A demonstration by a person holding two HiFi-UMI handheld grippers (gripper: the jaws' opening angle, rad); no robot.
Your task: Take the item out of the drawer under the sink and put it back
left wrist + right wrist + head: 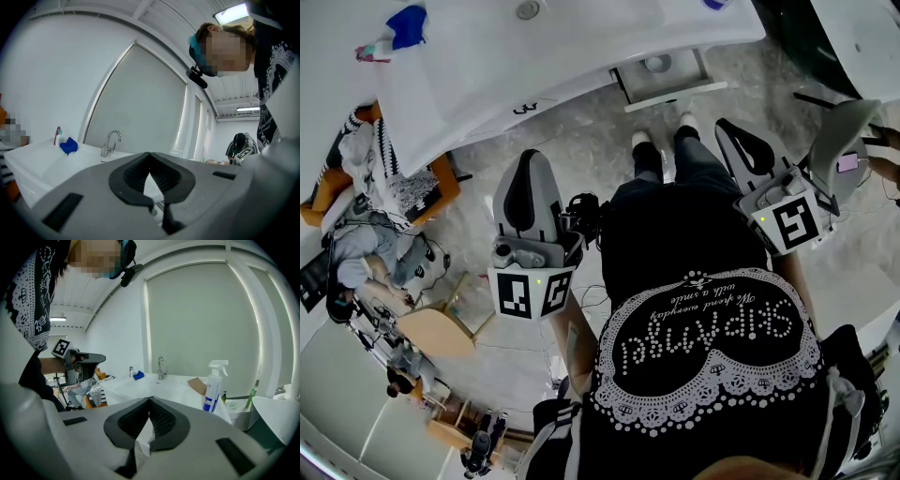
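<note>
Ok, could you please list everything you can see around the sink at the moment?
sink counter: one, white, ahead of the person
faucet: one, chrome, at the counter's back
cloth: one, blue, on the counter left of the faucet
spray bottle: one, white with blue label, right of the faucet
drawer: one, white, pulled open under the counter
seated person: one, grey top, far left
left gripper: one, grey, shut
right gripper: one, grey, shut
</note>
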